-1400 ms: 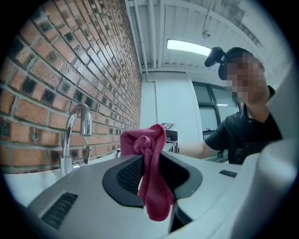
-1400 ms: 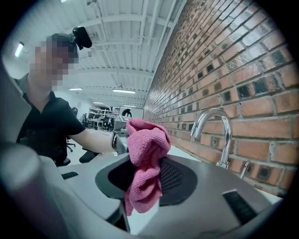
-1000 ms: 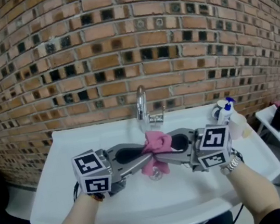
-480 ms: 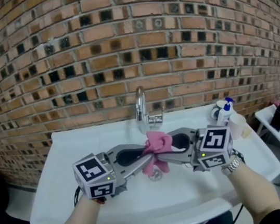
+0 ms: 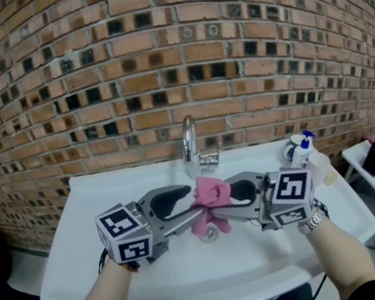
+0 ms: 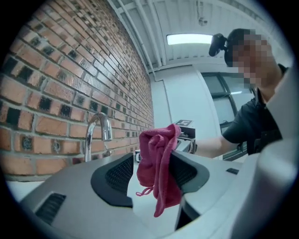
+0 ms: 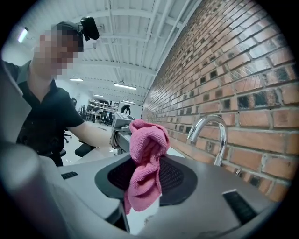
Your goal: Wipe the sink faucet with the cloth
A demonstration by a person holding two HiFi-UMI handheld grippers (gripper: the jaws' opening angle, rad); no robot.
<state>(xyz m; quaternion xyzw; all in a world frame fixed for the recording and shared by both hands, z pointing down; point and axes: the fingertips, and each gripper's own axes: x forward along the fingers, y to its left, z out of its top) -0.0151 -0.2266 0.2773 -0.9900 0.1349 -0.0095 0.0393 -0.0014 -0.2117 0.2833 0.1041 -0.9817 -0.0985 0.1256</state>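
**Pink cloth held between my two grippers in front of the faucet**

The pink cloth point(image 5: 209, 195) is bunched up and hangs in the air over the basin of a white sink point(image 5: 103, 194). It is just in front of the chrome faucet point(image 5: 189, 144), below its curved spout, and I cannot tell whether it touches it. A loose tail of the cloth droops down toward the basin.

My right gripper point(image 5: 223, 202) comes in from the right. Its jaws are closing, and its dark ribbed pads point(image 7: 175, 179) press on the cloth from both sides, so this gripper carries it.

My left gripper point(image 5: 191, 205) comes in from the left, tip to tip with the right one. Its jaws are opening wide. The cloth is between them and leans against one pad point(image 6: 187, 170), with a clear gap to the other pad, so this gripper grips nothing.

Each gripper carries a cube with black and white square markers. My forearms reach in from the bottom of the head view, and there is a wristwatch point(image 5: 312, 221) on my right wrist.

The faucet rises from the back rim of the sink, against a red brick wall point(image 5: 159, 58). On the sink's right rear corner stands a white spray bottle point(image 5: 303, 148) with a blue top.
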